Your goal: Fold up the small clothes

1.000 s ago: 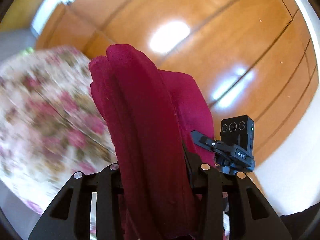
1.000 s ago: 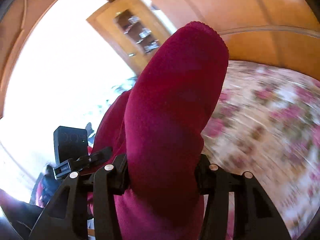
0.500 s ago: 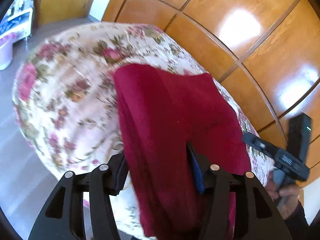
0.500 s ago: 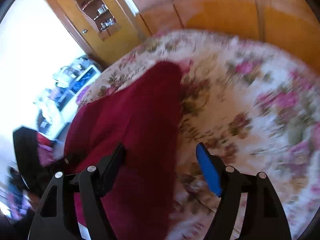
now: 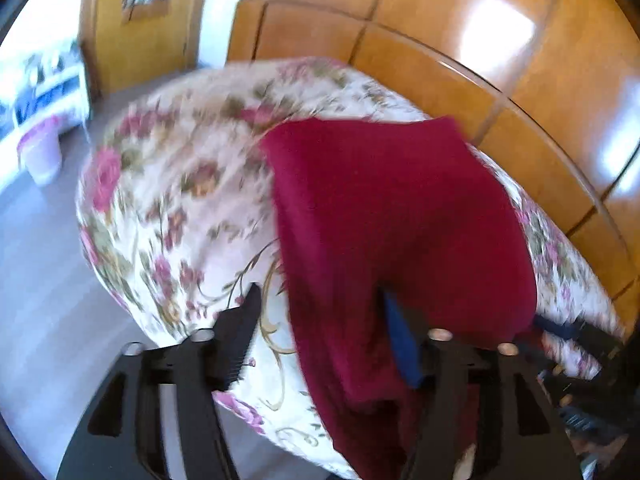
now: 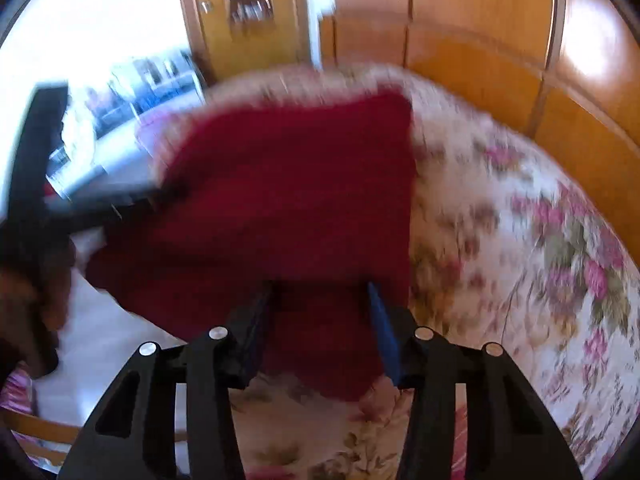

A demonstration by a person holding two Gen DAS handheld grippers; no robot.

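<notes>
- A dark red garment [image 5: 392,216] is lying spread flat on a floral bedspread [image 5: 168,200], draping over the bed's near edge, probably laid out for folding.
- The left gripper [image 5: 320,320] is standing wide open, cloth between its fingers but ungripped.
- The right gripper [image 6: 320,312] is likewise gaping astride the hem.
- Only the right view is showing the garment's far corner [image 6: 400,100]; the left shows the floor [image 5: 40,280].

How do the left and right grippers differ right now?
The left gripper stands wider open than the right gripper. The red cloth covers only the left gripper's blue-padded finger, but fills the gap between the right gripper's fingers. Both are open over the floral cover.
</notes>
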